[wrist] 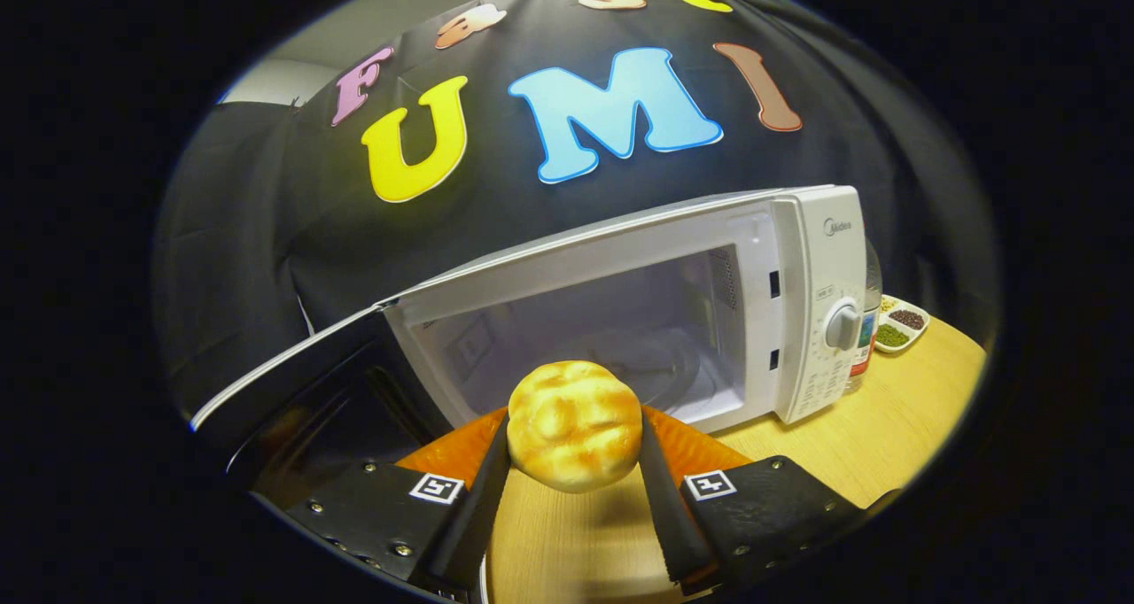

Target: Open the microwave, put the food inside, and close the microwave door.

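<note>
- I am pinching the bread roll (574, 425) between my two fingers (485, 484); both pads are pressing on its sides and the roll is hanging clear above the wooden table (886, 436).
- My gripper (571, 489) is pointing toward the microwave (797, 303), which is standing just beyond the roll with its cavity (611, 338) in plain sight.
- The microwave door (292, 383) is standing swung wide to the left of my fingers, so I am judging the opening step done and the loading step as the one in hand.
- Something orange (691, 449) is showing just behind the roll, between it and the cavity's sill; I cannot tell what it is.
- Next I am expecting to need a straight carry forward over the sill, lifting enough to clear that orange thing, then setting the roll on the cavity floor before spreading my fingers.
- Closing the door is not yet done.
- To the right of the microwave a bottle (870, 321) is standing, and past it a small divided dish (902, 325) holding dark and green contents.
- I am reading a brand mark, "Midea", on the control panel above the dial (842, 326); the markings around the dial are too small to read.
</note>
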`<act>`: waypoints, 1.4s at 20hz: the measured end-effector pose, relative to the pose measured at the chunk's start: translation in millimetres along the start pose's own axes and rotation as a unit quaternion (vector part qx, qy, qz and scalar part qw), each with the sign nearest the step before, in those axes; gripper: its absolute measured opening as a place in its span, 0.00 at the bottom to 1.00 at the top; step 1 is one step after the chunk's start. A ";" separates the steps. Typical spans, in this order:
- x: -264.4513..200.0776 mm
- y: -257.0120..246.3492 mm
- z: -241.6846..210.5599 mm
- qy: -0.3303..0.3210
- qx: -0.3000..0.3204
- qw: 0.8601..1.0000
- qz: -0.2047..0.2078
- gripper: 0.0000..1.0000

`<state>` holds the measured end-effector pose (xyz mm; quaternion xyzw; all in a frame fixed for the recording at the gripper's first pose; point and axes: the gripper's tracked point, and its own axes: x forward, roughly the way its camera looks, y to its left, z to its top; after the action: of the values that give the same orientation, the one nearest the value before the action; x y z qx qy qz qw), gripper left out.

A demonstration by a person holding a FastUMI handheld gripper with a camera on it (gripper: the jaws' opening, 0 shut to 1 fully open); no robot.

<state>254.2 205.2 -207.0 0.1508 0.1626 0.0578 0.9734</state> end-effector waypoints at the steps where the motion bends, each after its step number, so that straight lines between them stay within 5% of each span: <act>1: 11.1 -0.7 -0.6 -0.004 0.001 1.000 -0.003 0.76; 17: 116.0 -35.1 -32.1 -0.012 0.053 0.996 -0.070 0.82; 23: 105.2 -37.3 -18.8 -0.025 0.019 0.997 -0.074 0.98; 28: 57.4 -25.4 -7.0 -0.017 -0.024 0.998 -0.047 0.98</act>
<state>307.4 192.4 -238.4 0.1203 0.1519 0.0134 0.9809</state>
